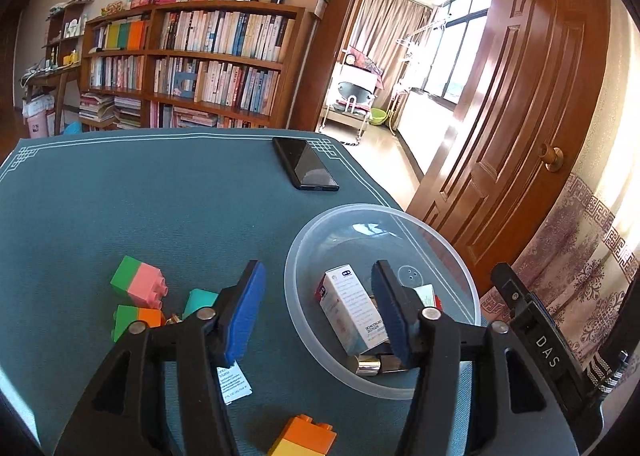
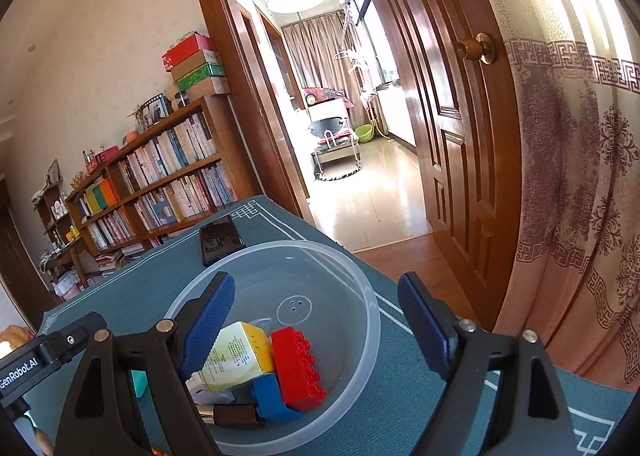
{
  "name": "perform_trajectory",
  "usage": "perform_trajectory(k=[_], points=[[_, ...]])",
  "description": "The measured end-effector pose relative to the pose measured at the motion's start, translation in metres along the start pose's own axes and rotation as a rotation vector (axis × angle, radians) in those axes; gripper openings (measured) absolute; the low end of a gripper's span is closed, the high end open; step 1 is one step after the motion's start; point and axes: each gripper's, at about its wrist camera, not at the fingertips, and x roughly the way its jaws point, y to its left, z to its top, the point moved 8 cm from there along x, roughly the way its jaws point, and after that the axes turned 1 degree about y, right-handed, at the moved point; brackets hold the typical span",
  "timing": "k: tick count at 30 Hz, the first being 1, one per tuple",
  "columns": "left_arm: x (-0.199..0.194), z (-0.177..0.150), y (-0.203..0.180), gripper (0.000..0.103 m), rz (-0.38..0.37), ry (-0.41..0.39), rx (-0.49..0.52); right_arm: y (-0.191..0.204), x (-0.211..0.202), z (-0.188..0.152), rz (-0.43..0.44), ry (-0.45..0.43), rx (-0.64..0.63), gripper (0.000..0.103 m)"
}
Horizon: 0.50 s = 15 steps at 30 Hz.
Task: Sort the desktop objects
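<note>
While the left hand-held gripper hangs wide and empty over the near rim of the clear plastic bowl, its right pad sits just beside the white carton lying in the bowl, so a careless lowering could, I judge, knock that carton or tip the light bowl, which stands near the bench's right edge. Still unsorted on the bench are a green-and-pink block, a green-and-orange block, a teal block and an orange-and-yellow block, plus a small printed leaflet; the black phone lies farther off, well apart from them.

From the right wrist view, the right hand-held gripper is likewise wide and holds nothing, poised above the bowl with a finger on either side of its contents: a red block, a blue block and a yellow-edged carton. Both tools crowd the same bowl, so they might collide or drag it toward the bench edge.
</note>
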Motion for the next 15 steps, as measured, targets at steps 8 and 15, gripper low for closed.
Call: perform_trajectory(k=[8, 15], points=[[-0.025, -0.034, 0.012, 0.072, 0.027, 0.045, 0.033, 0.005, 0.002, -0.003, 0.020, 0.013, -0.007, 0.089], [-0.023, -0.080, -0.002, 0.072, 0.093, 0.122, 0.168, 0.005, -0.001, -0.004, 0.029, 0.009, -0.007, 0.090]])
